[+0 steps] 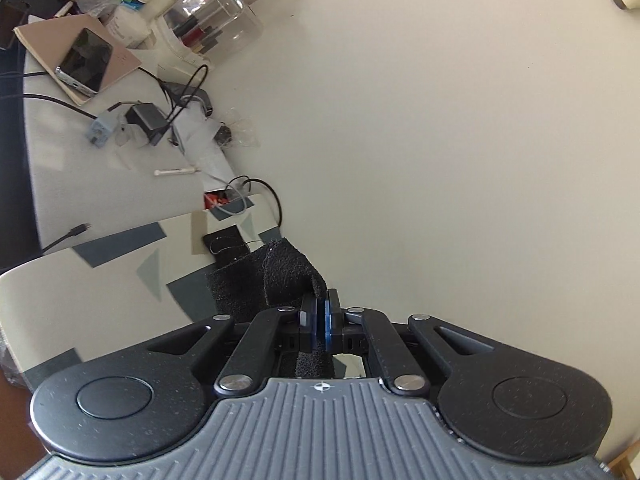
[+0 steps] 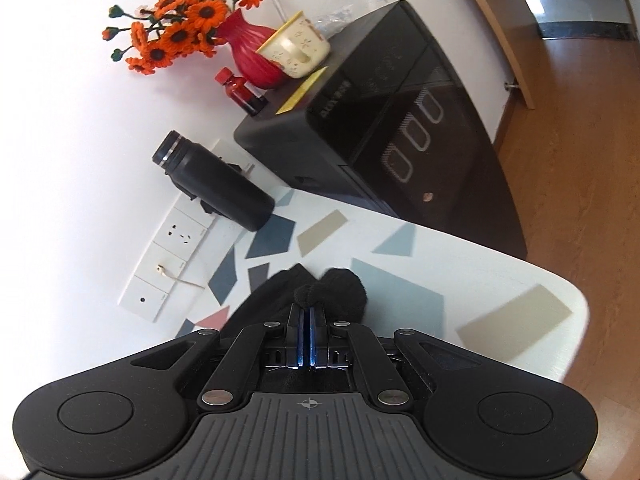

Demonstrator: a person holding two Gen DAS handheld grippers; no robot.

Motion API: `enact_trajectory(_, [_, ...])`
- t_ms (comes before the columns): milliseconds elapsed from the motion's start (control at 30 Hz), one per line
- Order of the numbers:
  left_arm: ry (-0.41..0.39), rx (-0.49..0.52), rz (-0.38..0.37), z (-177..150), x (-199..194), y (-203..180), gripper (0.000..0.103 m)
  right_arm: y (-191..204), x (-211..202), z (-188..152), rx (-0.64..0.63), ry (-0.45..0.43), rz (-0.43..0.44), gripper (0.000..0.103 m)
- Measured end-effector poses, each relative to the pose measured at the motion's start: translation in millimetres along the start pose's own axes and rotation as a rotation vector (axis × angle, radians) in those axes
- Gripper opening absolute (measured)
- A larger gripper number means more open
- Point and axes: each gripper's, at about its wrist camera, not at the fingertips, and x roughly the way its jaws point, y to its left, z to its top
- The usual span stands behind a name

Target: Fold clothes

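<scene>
The black knit garment (image 1: 286,280) is pinched at both ends. In the left wrist view the left gripper (image 1: 320,312) has its jaws squeezed together on a flap of the fuzzy fabric, which sticks up past the fingertips and folds over toward the left, with a bit more of it showing down between the linkage arms. Same deal on the other side: the right gripper (image 2: 307,312) is clamped tight, jaws practically touching, and the black knit garment (image 2: 332,290) bunches into a rounded lump right at the tips, with the rest trailing off to the left and under the gripper body.

Moving outward, the cloth sits over a white table (image 2: 480,264) with a terrazzo-ish pattern of blue, grey and tan shapes.

On the right side, past the fabric, a black bottle (image 2: 216,184) lies tipped over near the wall, just in front of a white outlet strip (image 2: 176,240). Further back a big black appliance (image 2: 380,128) carries a red vase (image 2: 250,52) of orange flowers, a cream mug (image 2: 294,50) and a little red bottle (image 2: 238,92).

Left side is messier: cables and a charger (image 1: 146,122), a phone (image 1: 84,60) on a tan notebook (image 1: 100,44), and a clear plastic jar (image 1: 212,20) up by the wall.
</scene>
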Motion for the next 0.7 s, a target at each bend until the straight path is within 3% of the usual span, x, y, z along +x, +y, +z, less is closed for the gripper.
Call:
enact_trajectory(67, [0.009,-0.037,-0.010,10.7,25.1,-6.2,0.003,15.0,17.3,8.4,-0.016,0.003,0.008,0.003])
enact_trajectory(167, [-0.013,0.001,0.031,24.7,64.3,-18.8,0.003,35.8,50.3,19.7,-0.031,0.008,0.008,0.003])
enact_trajectory(300, [-0.023,-0.047,0.075,39.2,122.2,-17.6,0.003,57.2,103.5,28.3,-0.024,0.024,0.000,0.003])
enact_trajectory(567, [0.027,-0.066,0.238,27.5,237.4,7.8,0.003,73.6,196.2,36.8,-0.046,0.078,-0.061,0.003])
enact_trajectory(700, [0.039,-0.071,0.278,20.5,278.5,16.5,0.004,71.5,222.5,38.7,-0.049,0.104,-0.086,0.003])
